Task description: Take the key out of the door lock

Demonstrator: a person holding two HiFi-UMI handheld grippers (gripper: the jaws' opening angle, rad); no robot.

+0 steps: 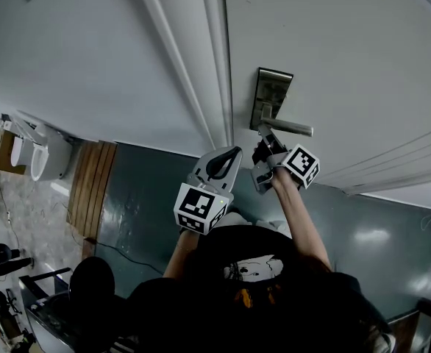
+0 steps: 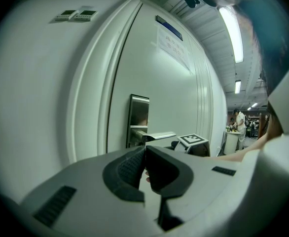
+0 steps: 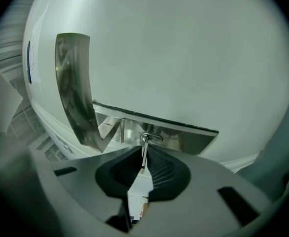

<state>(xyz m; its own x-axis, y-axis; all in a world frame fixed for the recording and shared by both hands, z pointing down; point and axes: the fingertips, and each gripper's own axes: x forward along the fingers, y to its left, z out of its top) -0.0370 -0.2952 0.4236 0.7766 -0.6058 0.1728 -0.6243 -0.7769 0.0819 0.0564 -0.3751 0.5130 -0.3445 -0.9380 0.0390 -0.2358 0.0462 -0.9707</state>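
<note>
black ribbed pads of the right gripper (image 3: 144, 151) are pressed together on the key (image 3: 143, 159), low in the middle of the right gripper view. the key is thin silvery metal, seen edge-on, with its far end in the round keyhole (image 3: 152, 138) of a brushed steel lock plate (image 3: 194, 138). in the head view the lever handle (image 1: 287, 128) sits just above this gripper, at upper centre of the white door (image 1: 348, 50). the left gripper (image 2: 144, 157) is at lower centre, left of the right one, jaws together. a paper notice (image 2: 173, 46) and a blue strip (image 2: 168, 27) high on the door carry print too small to read.
</note>
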